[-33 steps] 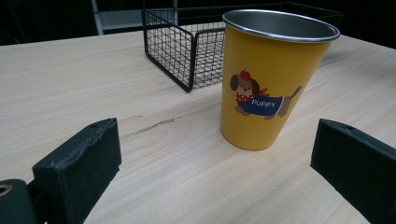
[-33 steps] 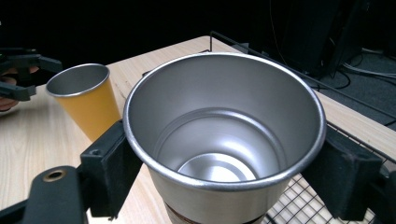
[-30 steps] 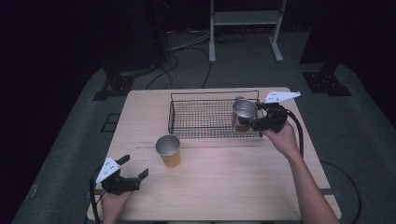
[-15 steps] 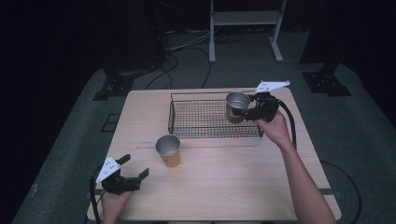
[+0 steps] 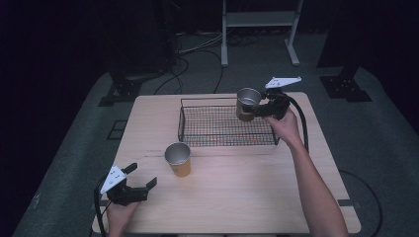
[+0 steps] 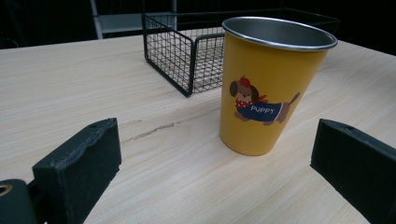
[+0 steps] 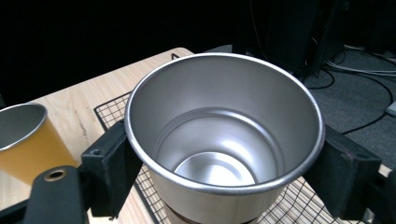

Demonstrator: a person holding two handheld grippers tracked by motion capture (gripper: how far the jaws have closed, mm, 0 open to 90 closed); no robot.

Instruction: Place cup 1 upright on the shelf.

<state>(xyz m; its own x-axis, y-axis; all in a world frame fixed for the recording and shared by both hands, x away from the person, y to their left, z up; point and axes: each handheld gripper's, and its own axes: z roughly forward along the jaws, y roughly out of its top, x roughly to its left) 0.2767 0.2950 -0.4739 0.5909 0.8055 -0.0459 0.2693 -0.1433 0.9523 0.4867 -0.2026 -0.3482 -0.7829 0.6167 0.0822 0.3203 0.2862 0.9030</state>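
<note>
A steel cup (image 5: 246,102) is held in the right tongs (image 5: 260,109) over the wire basket's (image 5: 223,140) far right corner; the left tongs (image 5: 140,181) are spread wide near a yellow cup (image 5: 178,159).

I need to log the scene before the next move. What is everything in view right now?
Steel cup with brown base: one, silver, clamped above the basket's far right corner.
Yellow metal cup with a puppy print: one, upright on the table, in front of the basket.
Black wire basket: one, on the table's far half.
Light wooden table: one, centre.
White metal stand: one, on the floor beyond the table.
Cables: several, dark and light, floor behind.
Left gripper: black, open, near left corner.
Right gripper: black, shut on the steel cup.
</note>
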